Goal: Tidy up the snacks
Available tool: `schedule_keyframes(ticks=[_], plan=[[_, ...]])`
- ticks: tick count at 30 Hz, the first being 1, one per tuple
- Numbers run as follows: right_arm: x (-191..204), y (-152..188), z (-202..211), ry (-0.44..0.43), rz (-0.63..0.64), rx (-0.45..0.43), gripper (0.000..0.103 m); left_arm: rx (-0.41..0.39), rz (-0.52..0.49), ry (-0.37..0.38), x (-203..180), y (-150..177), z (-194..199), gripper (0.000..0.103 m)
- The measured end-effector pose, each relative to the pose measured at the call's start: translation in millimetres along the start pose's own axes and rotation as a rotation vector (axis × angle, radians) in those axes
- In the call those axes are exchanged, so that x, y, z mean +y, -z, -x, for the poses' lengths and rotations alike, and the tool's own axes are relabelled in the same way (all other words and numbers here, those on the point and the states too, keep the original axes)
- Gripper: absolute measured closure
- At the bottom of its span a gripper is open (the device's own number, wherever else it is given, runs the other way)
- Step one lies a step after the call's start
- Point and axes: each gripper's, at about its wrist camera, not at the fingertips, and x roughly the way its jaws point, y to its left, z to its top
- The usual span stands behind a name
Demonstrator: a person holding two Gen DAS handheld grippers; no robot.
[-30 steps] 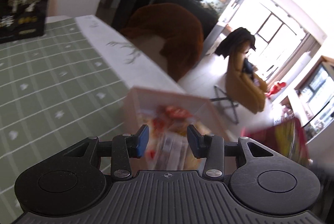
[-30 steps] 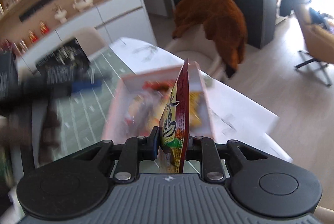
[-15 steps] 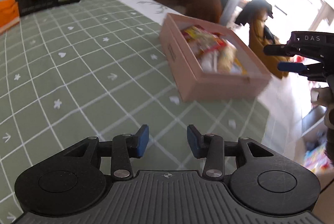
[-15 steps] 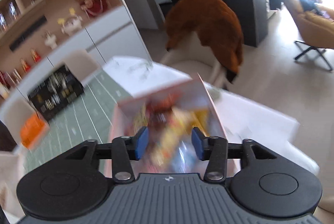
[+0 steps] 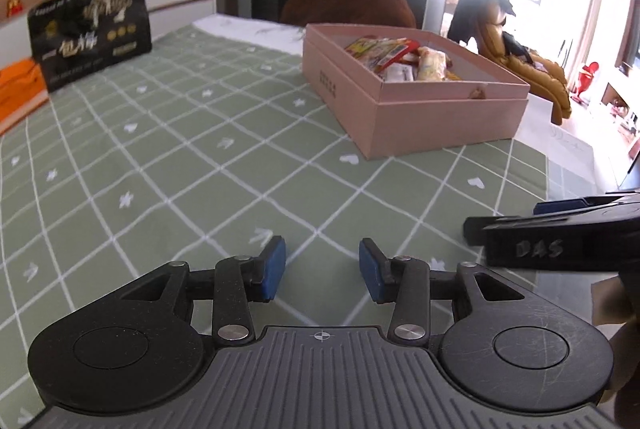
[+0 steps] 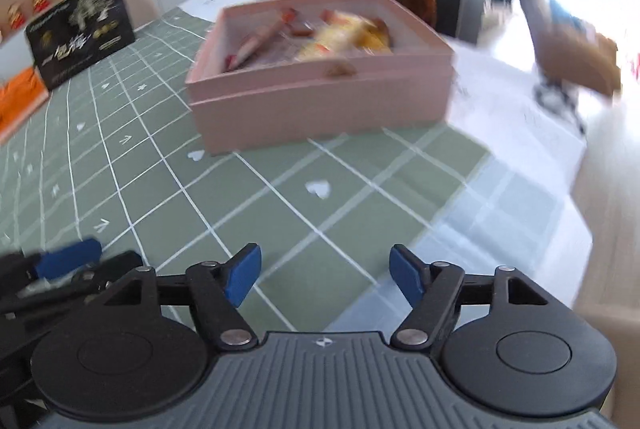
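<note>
A pink box (image 5: 416, 109) stands on the green checked tablecloth (image 5: 160, 157) and holds several snack packets (image 5: 400, 59). It also shows in the right wrist view (image 6: 320, 109), blurred, with the packets (image 6: 340, 33) inside. My left gripper (image 5: 322, 267) is open and empty, low over the cloth, well short of the box. My right gripper (image 6: 326, 271) is open wide and empty, also back from the box. The right gripper shows at the right edge of the left wrist view (image 5: 560, 229).
A black printed bag (image 5: 90, 29) and an orange item (image 5: 18, 91) stand at the far left of the table. A brown-draped chair (image 5: 348, 3) is behind the box. The table edge (image 6: 520, 189) runs along the right side.
My right gripper let go of the red snack packet into the box and opened. Both grippers pulled back from the box toward the near side of the table.
</note>
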Motion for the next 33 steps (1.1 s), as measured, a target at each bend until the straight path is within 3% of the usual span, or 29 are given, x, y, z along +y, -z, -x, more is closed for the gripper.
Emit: schedule_keyframes(ticks=[4,6,21,33], plan=[[5.9,-3.7,-11.6,0.035,0.003,-0.030,0.016,-0.032,-0.023,-0.025,-1.9,-6.2,-14.2,0.057],[-2.0,-3.9,-17.6,0.062,-0.011,-0.033,0.001,-0.044,-0.023,-0.037,-3.6,-8.2,-19.3,0.057],[-13.2,8.1,-26.0,0.065,-0.016,-0.168,0.000,-0.060,-0.014,-0.029,-9.7,-12.9,-28.7,0.057],[-13.5,7.8,-24.7,0.059,-0.016,-0.167,0.000,-0.063,-0.013,-0.033,-8.2,-12.9,-28.0,0.057]])
